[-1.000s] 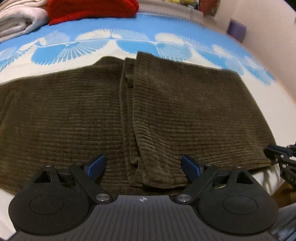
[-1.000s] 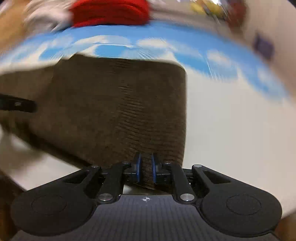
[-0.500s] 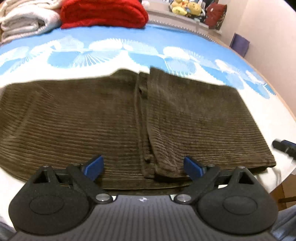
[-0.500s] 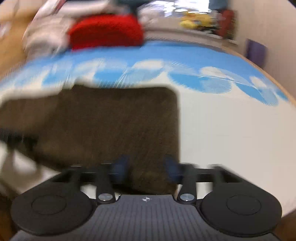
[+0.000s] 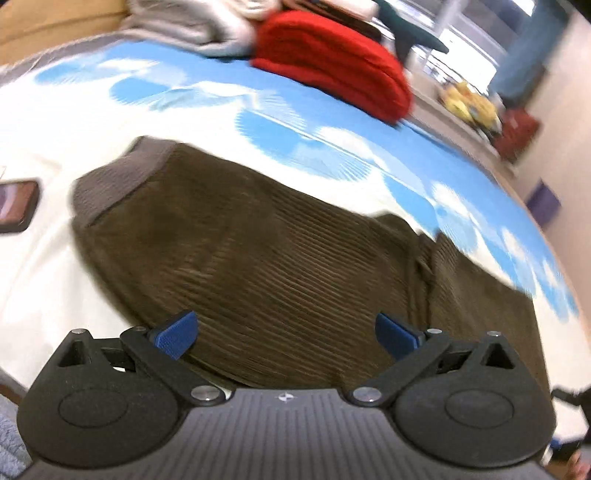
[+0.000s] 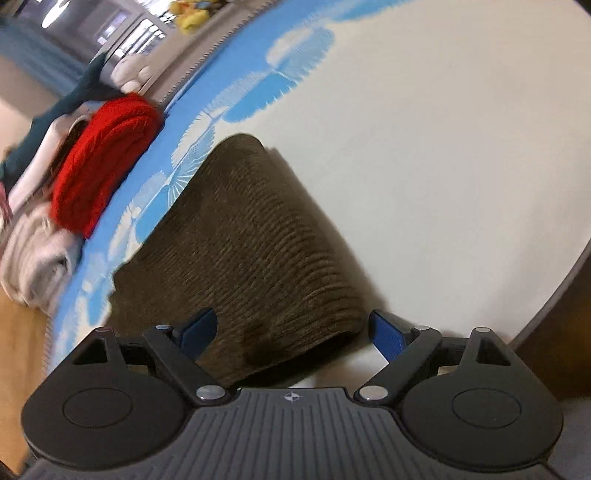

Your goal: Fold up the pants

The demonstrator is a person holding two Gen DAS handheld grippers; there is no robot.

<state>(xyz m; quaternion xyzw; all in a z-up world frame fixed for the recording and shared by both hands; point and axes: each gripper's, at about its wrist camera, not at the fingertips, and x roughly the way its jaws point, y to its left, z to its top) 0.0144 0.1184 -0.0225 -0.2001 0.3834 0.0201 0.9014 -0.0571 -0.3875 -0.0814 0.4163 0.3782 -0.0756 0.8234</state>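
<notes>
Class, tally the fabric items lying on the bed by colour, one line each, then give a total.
Brown ribbed corduroy pants: 1
Red folded knit blanket: 1
Pale grey-white folded blanket: 1
Total: 3

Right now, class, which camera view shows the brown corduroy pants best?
The left wrist view: the brown corduroy pants spread across it, waistband end to the fold partway along. The right wrist view shows only one folded end, close up and tilted.

Both the left claw (image 5: 284, 334) and the right claw (image 6: 293, 334) have their jaws spread wide, gripping nothing.
</notes>
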